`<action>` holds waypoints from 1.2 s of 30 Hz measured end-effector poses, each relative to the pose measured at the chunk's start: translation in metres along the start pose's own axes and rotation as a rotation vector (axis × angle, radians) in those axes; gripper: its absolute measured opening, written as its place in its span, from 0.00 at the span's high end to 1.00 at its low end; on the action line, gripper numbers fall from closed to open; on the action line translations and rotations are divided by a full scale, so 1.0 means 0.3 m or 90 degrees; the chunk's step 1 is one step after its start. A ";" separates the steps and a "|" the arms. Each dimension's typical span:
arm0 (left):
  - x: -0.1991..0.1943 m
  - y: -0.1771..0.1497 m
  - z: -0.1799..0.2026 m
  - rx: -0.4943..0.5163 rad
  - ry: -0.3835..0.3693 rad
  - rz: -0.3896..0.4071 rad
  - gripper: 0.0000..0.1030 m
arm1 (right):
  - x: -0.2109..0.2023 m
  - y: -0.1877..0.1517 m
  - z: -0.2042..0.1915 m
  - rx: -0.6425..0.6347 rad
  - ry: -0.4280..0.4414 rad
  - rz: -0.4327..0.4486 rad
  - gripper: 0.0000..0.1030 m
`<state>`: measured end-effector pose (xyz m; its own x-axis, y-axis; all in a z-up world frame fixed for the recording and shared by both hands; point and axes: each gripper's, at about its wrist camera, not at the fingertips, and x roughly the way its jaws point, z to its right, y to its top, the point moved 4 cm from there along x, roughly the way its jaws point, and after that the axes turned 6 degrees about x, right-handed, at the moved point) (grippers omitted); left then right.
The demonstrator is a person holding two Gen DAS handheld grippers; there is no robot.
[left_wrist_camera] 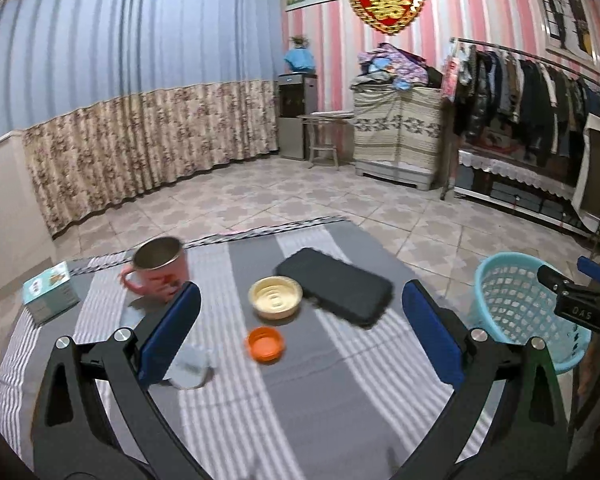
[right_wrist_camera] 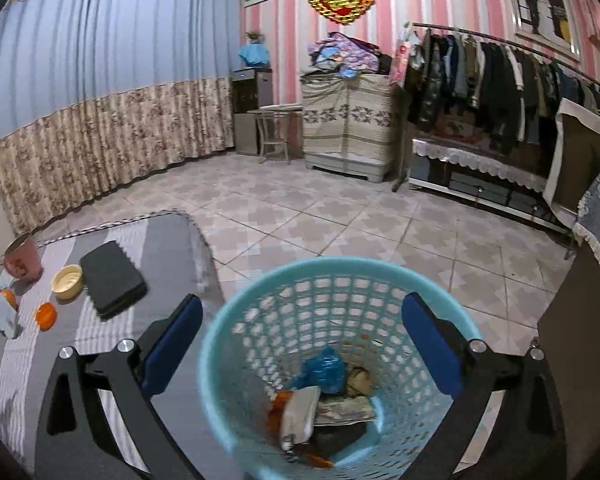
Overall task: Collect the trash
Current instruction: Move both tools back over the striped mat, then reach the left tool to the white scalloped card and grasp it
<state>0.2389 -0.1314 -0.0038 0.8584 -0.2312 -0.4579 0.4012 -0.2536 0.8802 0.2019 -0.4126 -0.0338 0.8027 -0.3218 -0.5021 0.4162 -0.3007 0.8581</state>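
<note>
My right gripper [right_wrist_camera: 302,312] hangs open over the light blue mesh basket [right_wrist_camera: 228,320], nothing between its blue pads. Inside the basket lie a blue plastic bag [right_wrist_camera: 322,370], crumpled wrappers [right_wrist_camera: 300,412] and other scraps. My left gripper [left_wrist_camera: 300,300] is open above the grey striped table [left_wrist_camera: 300,400]. Between its fingers in the view lie an orange cap [left_wrist_camera: 265,343] and a cream round lid [left_wrist_camera: 275,296]. A small whitish piece [left_wrist_camera: 190,366] lies by the left finger. The basket [left_wrist_camera: 512,304] shows at the table's right edge, with the right gripper's tip above it.
A pink metal mug [left_wrist_camera: 160,270], a black flat case [left_wrist_camera: 334,286] and a teal box [left_wrist_camera: 50,290] stand on the table. Tiled floor lies beyond, with curtains, a covered cabinet [left_wrist_camera: 396,132] and a clothes rack [left_wrist_camera: 532,92] at the back.
</note>
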 end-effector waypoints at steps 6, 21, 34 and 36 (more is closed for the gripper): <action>-0.022 -0.045 -0.156 -0.029 0.040 -0.012 0.05 | -0.009 -0.016 -0.120 -0.003 0.051 -0.011 0.05; -0.088 -0.176 -0.469 -0.084 0.121 -0.037 0.05 | -0.029 -0.058 -0.290 -0.024 0.077 -0.018 0.05; -0.080 -0.256 -0.576 -0.099 0.141 -0.057 0.05 | -0.029 -0.112 -0.458 -0.012 0.135 -0.047 0.05; -0.076 -0.265 -0.585 -0.100 0.142 -0.059 0.05 | -0.028 -0.122 -0.488 -0.015 0.146 -0.053 0.05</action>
<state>0.2434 0.0587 -0.0416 0.8579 0.0023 -0.5138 0.5109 -0.1106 0.8525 0.2423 -0.2673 -0.0454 0.8406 -0.0833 -0.5352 0.4920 -0.2960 0.8187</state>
